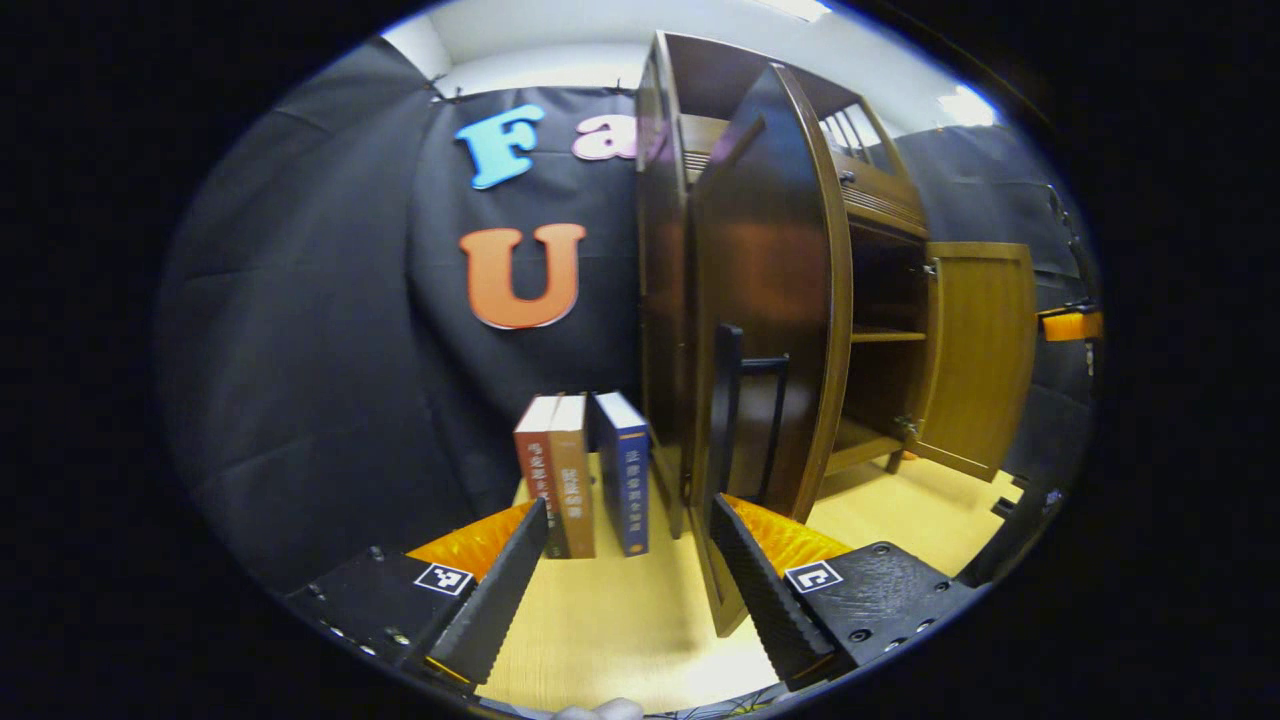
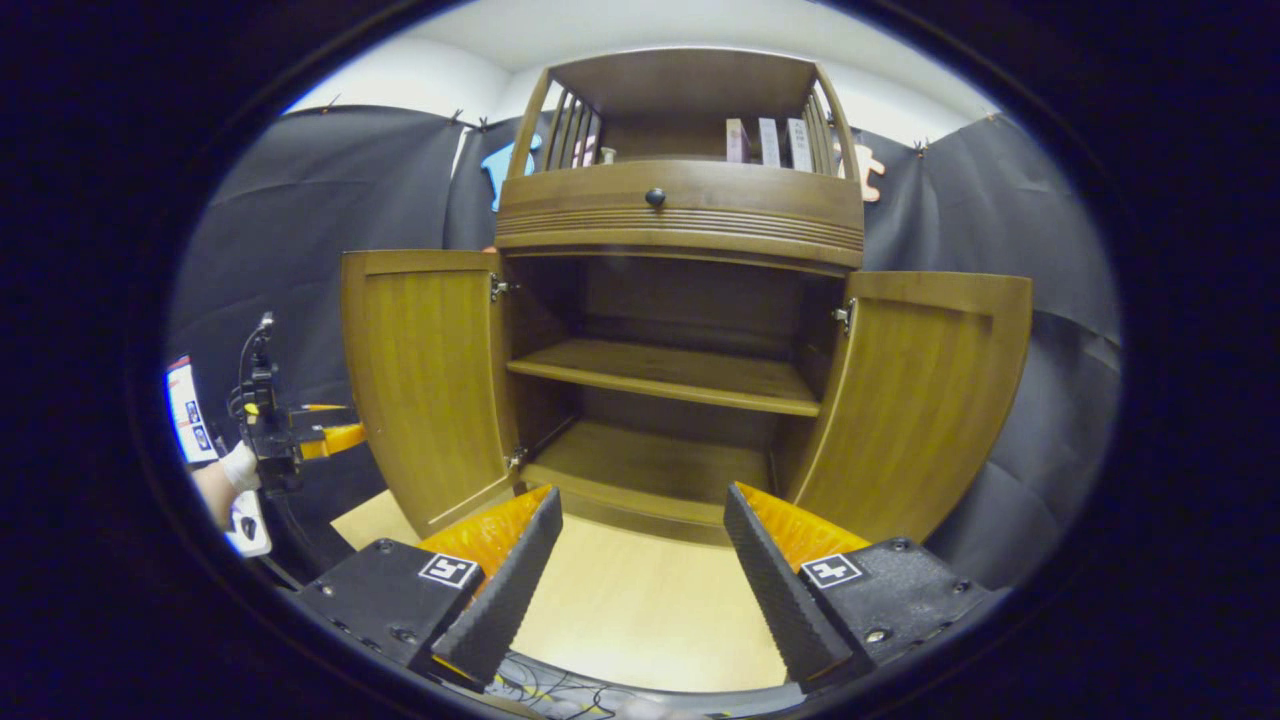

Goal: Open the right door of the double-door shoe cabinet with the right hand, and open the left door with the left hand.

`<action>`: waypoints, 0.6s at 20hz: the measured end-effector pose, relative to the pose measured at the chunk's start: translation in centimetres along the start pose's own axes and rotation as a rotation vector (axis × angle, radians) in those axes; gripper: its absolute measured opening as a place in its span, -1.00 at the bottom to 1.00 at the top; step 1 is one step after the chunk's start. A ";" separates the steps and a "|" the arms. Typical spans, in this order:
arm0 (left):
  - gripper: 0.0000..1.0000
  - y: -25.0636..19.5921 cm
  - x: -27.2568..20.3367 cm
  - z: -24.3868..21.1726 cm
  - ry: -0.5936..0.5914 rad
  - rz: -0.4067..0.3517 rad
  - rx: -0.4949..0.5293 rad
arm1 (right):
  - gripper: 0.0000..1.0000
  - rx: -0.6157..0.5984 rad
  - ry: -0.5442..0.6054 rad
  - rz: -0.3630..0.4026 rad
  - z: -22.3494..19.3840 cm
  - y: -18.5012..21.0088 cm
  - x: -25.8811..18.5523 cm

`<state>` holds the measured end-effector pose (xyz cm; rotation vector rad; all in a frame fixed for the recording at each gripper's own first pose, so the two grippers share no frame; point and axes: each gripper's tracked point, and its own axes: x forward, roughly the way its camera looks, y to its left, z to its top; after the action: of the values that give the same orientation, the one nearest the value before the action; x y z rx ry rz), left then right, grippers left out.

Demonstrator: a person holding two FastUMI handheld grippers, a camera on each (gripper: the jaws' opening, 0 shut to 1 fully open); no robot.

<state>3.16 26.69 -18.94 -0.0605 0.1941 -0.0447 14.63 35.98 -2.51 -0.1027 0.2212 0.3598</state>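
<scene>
The brown shoe cabinet (image 2: 680, 215) stands with both doors swung wide. In the right gripper view its left door (image 2: 425, 380) and right door (image 2: 920, 400) flank two bare shelves (image 2: 670, 375). My right gripper (image 2: 642, 495) hangs open in front of the cabinet, touching nothing. In the left gripper view the left door (image 1: 770, 300) is seen almost edge-on, its black handle (image 1: 745, 420) just above my right fingertip. My left gripper (image 1: 629, 505) is open and holds nothing. The right door (image 1: 985, 350) shows farther back.
Three books (image 1: 580, 475) stand on the light wooden floor (image 1: 600, 630) left of the cabinet. A drawer with a black knob (image 2: 655, 197) sits above the doors, with books (image 2: 770, 140) on the top shelf. A gloved hand (image 2: 235, 470) holds the left gripper (image 2: 300, 435) beside the left door.
</scene>
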 end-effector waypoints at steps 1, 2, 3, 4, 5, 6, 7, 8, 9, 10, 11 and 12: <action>0.69 -0.2 -1.3 0.0 -0.002 0.041 -0.015 | 1.00 -0.005 -0.014 0.002 0.0 -0.6 -0.2; 0.91 -0.3 -2.8 0.1 -0.002 0.089 -0.022 | 1.00 -0.003 -0.025 0.011 0.0 -1.2 -0.5; 0.90 -0.4 -4.2 0.1 0.009 0.149 -0.023 | 1.00 0.005 -0.034 0.023 -0.1 -1.7 -0.7; 0.89 -0.6 -5.8 0.2 0.023 0.218 -0.021 | 1.00 0.013 -0.044 0.034 -0.2 -2.4 -1.0; 0.90 -1.4 -7.2 0.2 0.036 0.264 -0.015 | 1.00 0.022 -0.050 0.041 -0.3 -3.2 -1.2; 0.90 -2.3 -8.6 1.1 0.034 0.316 -0.004 | 1.00 0.031 -0.052 0.047 -0.4 -3.9 -1.4; 0.90 -3.6 -9.6 2.5 0.010 0.347 0.019 | 1.00 0.039 -0.053 0.052 -0.5 -4.7 -1.6; 0.90 -5.4 -10.3 3.9 -0.011 0.364 0.042 | 1.00 0.043 -0.061 0.057 -0.4 -5.3 -2.0; 0.90 -7.3 -10.9 5.3 -0.030 0.375 0.062 | 1.00 0.043 -0.075 0.059 -0.2 -6.1 -2.3; 0.89 -9.4 -11.1 6.6 -0.046 0.377 0.072 | 1.00 0.040 -0.085 0.053 0.0 -7.0 -2.6; 0.89 -11.2 -11.3 8.1 -0.066 0.383 0.070 | 1.00 0.041 -0.095 0.048 0.0 -7.7 -2.8; 0.90 -13.3 -11.2 9.4 -0.088 0.376 0.061 | 1.00 0.048 -0.107 0.046 0.1 -8.3 -3.0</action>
<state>-6.55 14.51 -6.77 0.0351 0.1141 0.3267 14.95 27.24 -1.18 -0.0313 0.1267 0.4042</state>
